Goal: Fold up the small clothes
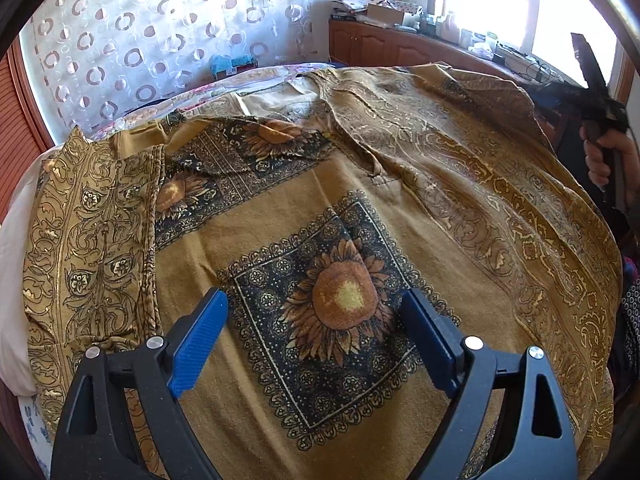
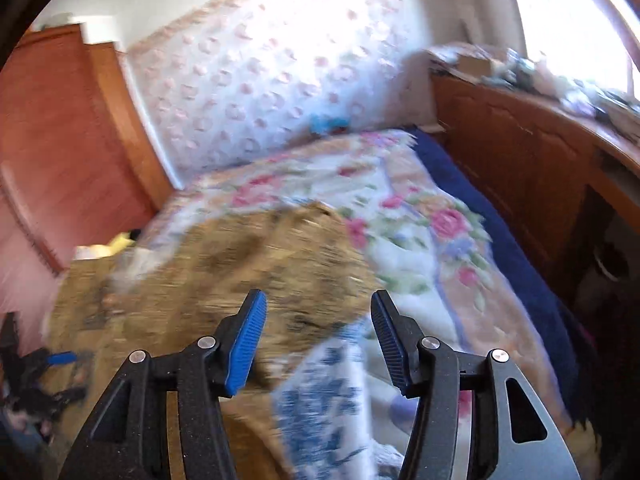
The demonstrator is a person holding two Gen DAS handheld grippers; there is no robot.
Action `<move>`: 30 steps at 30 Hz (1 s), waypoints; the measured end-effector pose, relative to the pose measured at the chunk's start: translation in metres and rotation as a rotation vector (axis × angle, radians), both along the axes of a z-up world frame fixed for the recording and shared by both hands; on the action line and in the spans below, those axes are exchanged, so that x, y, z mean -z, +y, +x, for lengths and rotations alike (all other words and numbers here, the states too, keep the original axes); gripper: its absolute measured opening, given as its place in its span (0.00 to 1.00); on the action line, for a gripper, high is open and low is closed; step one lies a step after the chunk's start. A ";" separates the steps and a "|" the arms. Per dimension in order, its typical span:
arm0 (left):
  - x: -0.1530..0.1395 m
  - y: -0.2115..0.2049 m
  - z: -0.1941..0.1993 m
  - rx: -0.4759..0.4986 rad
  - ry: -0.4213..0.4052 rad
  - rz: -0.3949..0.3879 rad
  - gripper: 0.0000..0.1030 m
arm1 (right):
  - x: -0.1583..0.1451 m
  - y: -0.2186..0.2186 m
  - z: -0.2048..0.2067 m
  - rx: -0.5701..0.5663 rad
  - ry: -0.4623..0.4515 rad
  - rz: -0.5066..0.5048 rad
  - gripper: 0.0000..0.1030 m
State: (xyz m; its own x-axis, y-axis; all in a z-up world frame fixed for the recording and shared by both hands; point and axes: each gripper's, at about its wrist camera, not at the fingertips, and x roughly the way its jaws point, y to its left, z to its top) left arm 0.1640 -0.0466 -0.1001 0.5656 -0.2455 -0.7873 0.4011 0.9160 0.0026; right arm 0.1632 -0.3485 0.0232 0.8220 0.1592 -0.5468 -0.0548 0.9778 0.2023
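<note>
A mustard-yellow garment [image 1: 312, 208] with dark sunflower squares lies spread on the bed; its right side is folded over the middle and a patterned sleeve [image 1: 92, 232] lies at the left. My left gripper [image 1: 316, 312] is open and empty just above the sunflower print [image 1: 340, 296]. The right gripper shows at the far right edge of the left wrist view [image 1: 600, 120], held in a hand. In the blurred right wrist view my right gripper [image 2: 318, 312] is open and empty above the garment's edge [image 2: 248, 256]. The left gripper shows there at the lower left [image 2: 56, 360].
The bed has a floral quilt [image 2: 424, 216] and a dark blue blanket [image 2: 500, 240] at its right side. A wooden cabinet [image 2: 520, 148] with clutter on top runs under the window. A circle-patterned curtain [image 1: 160, 28] hangs behind, a white pillow [image 1: 12, 280] lies left.
</note>
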 end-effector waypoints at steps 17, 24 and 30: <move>0.000 -0.001 0.000 -0.001 -0.001 -0.001 0.87 | 0.016 0.016 0.073 -0.001 0.204 -0.016 0.14; 0.000 0.000 0.000 -0.001 -0.001 -0.002 0.87 | -0.021 0.037 0.046 -0.103 0.068 -0.055 0.06; 0.000 -0.001 0.000 -0.001 -0.001 -0.002 0.87 | -0.055 0.099 0.012 -0.301 -0.040 -0.052 0.07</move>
State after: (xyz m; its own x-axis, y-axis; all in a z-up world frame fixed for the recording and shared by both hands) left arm 0.1637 -0.0471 -0.1006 0.5668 -0.2467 -0.7861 0.4003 0.9164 0.0011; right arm 0.1747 -0.2495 0.0779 0.7633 0.3717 -0.5283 -0.3506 0.9253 0.1446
